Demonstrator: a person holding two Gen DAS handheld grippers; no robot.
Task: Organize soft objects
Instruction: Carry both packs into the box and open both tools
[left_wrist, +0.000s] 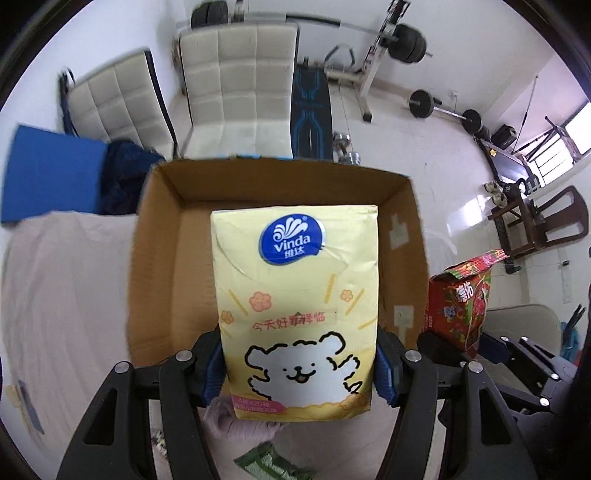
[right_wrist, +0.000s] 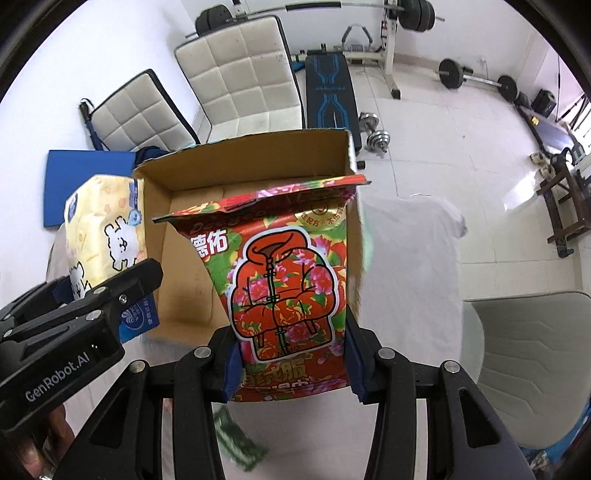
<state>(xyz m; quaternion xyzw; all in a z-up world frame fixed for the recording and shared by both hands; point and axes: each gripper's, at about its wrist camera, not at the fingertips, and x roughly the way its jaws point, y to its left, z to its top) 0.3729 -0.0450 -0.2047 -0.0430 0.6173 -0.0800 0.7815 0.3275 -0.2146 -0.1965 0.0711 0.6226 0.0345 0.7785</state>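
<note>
Box (left_wrist: 166, 236) sits open below both packs, floor bare inside. My L gripper (left_wrist: 301, 363) pinches tissue pack (left_wrist: 295, 295); R gripper (right_wrist: 293, 360) pinches red pack (right_wrist: 284, 280), both w/ jaws wide.

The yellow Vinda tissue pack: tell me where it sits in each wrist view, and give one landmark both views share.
Left wrist view: the yellow Vinda tissue pack fills the centre, held between the left gripper jaws in front of the cardboard box.
Right wrist view: the same pack is at the left edge, left of the box.
Shared landmark: the open cardboard box, with white padded chairs behind it.
</note>
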